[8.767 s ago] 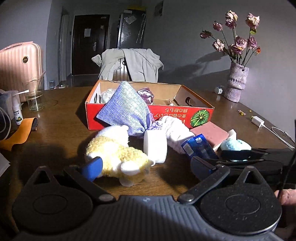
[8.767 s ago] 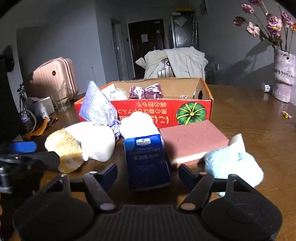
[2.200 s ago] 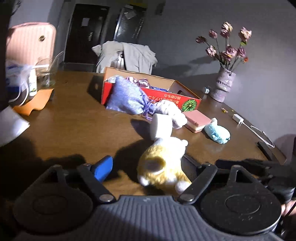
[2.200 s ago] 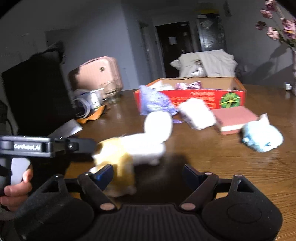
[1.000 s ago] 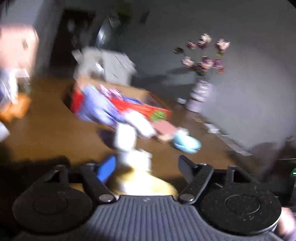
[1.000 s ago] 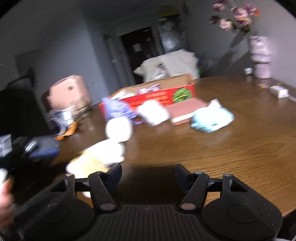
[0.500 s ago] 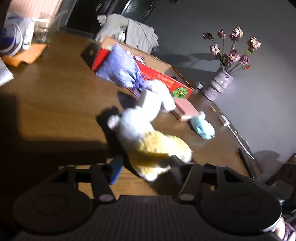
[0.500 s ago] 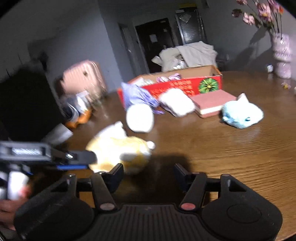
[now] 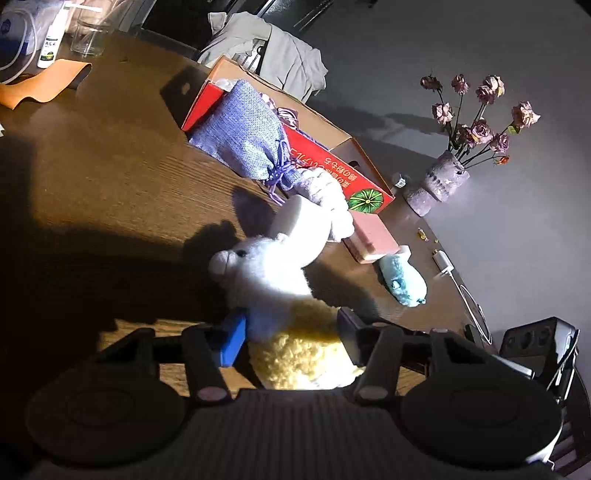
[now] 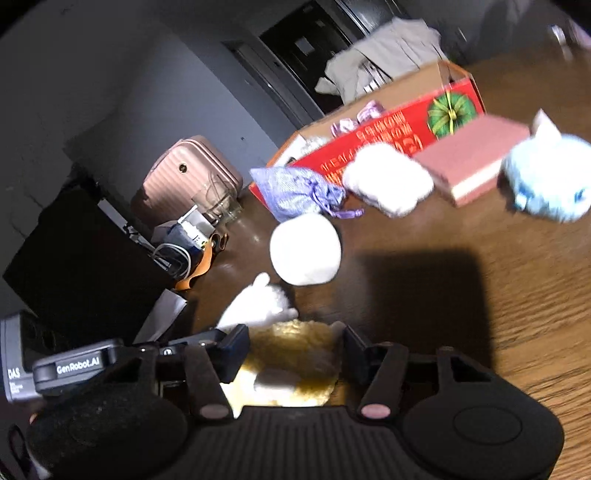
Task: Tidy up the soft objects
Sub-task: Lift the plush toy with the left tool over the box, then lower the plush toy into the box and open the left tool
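Note:
A yellow and white plush toy [image 9: 295, 325] sits between the fingers of my left gripper [image 9: 291, 332], which presses on its body. In the right wrist view the same plush toy [image 10: 291, 354] lies between the fingers of my right gripper [image 10: 291, 347], close on both sides; the left gripper's body [image 10: 74, 365] shows beside it. On the wooden table lie a lavender cloth pouch [image 9: 247, 129], a white roll [image 10: 304, 249], a white fluffy piece [image 10: 388, 177], a pink sponge block [image 10: 472, 155] and a light blue plush [image 10: 546, 177]. A red cardboard box [image 9: 332, 162] stands behind them.
A vase of dried roses [image 9: 443, 177] stands at the far right of the table. A glass [image 9: 88, 33], a small bottle [image 9: 50, 40] and an orange strap [image 9: 40, 81] sit at the far left. A white charger cable [image 9: 458, 273] lies near the right edge. A pink suitcase [image 10: 184, 173] stands behind.
Both grippers have closed in on the yellow and white plush toy, which now sits between both pairs of fingers. Both views have tilted.

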